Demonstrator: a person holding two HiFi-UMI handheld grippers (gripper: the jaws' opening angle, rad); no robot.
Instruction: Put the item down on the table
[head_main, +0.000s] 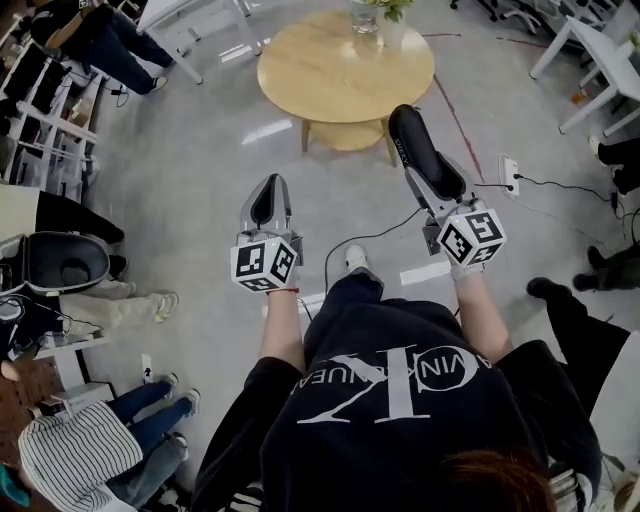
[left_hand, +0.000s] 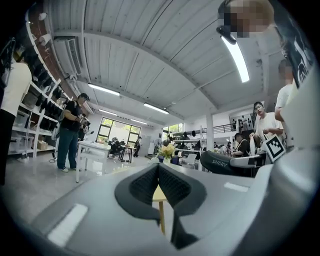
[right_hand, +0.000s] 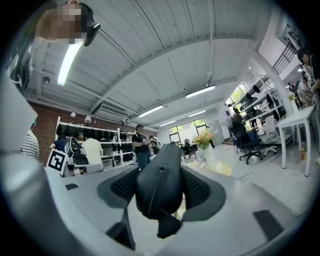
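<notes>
The round wooden worktop (head_main: 330, 75) lies ahead of you across open floor (head_main: 200, 180), well apart from both grippers, so walk up to it first; letting go from here would drop the load on the ground. Aim for the bare wood on your near side, since the vase of flowers (head_main: 366, 14) stands at the far edge and wants a wide berth. Your right gripper (head_main: 447, 195) carries the black zippered case (right_hand: 160, 182), which juts forward beyond its fingers (right_hand: 199, 191); they clamp it from both sides, spread wide. Hold that hand level, lower until the case's underside rests flat on the wood, and only then ease the grip, drawing straight back. Your left gripper (left_hand: 158, 172) has its fingers pressed together on nothing; hold it aside, clear of the landing spot.
</notes>
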